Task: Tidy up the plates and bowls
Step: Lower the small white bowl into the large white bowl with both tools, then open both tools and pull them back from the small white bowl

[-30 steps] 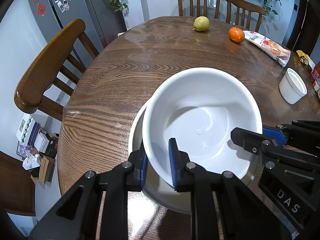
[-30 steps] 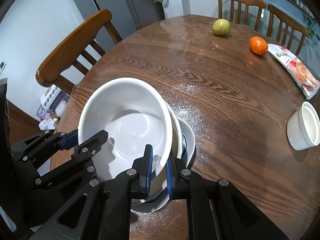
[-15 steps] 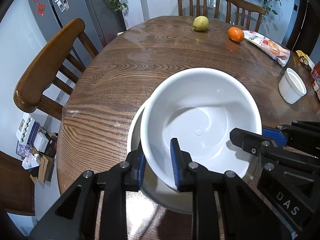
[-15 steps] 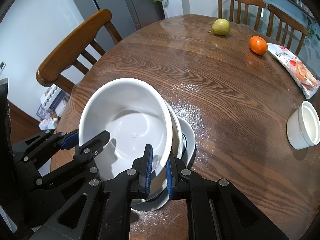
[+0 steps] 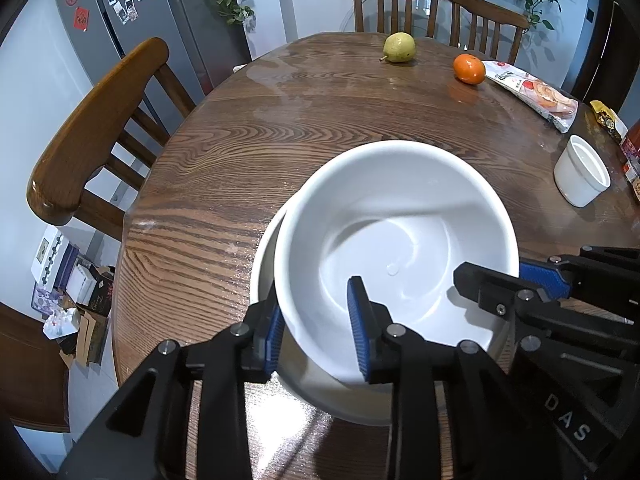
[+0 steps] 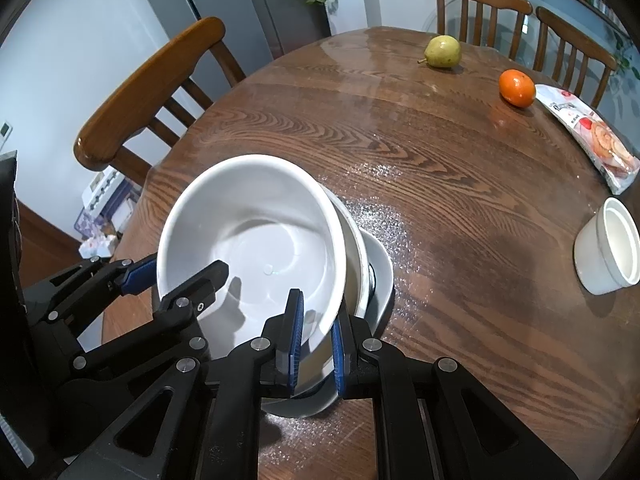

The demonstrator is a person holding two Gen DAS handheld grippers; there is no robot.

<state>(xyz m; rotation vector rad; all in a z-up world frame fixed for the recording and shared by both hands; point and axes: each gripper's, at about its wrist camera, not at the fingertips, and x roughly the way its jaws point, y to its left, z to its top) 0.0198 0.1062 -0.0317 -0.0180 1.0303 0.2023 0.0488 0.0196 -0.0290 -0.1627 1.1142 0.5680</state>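
A large white bowl (image 5: 400, 240) (image 6: 248, 232) rests tilted inside a second white bowl (image 6: 358, 256), whose rim (image 5: 262, 256) shows at the left. Both sit on a shallow grey-white dish (image 6: 382, 276) on the round wooden table (image 5: 248, 152). My left gripper (image 5: 316, 330) (image 6: 176, 274) straddles the top bowl's near-left rim. Its jaws are opening, and the rim stands between the pads with the inner pad off the wall. My right gripper (image 6: 316, 336) (image 5: 506, 280) is shut on the same bowl's near-right rim.
A small white cup (image 5: 582, 176) (image 6: 608, 252) stands at the right. At the far side lie a pear (image 5: 398, 48), an orange (image 5: 469, 69) and a snack packet (image 5: 532, 94). A wooden chair (image 5: 92, 136) stands close at the left; two more chairs stand behind the table.
My left gripper's jaws have spread apart around the bowl's rim. The bowl and the right gripper have stayed where they were.
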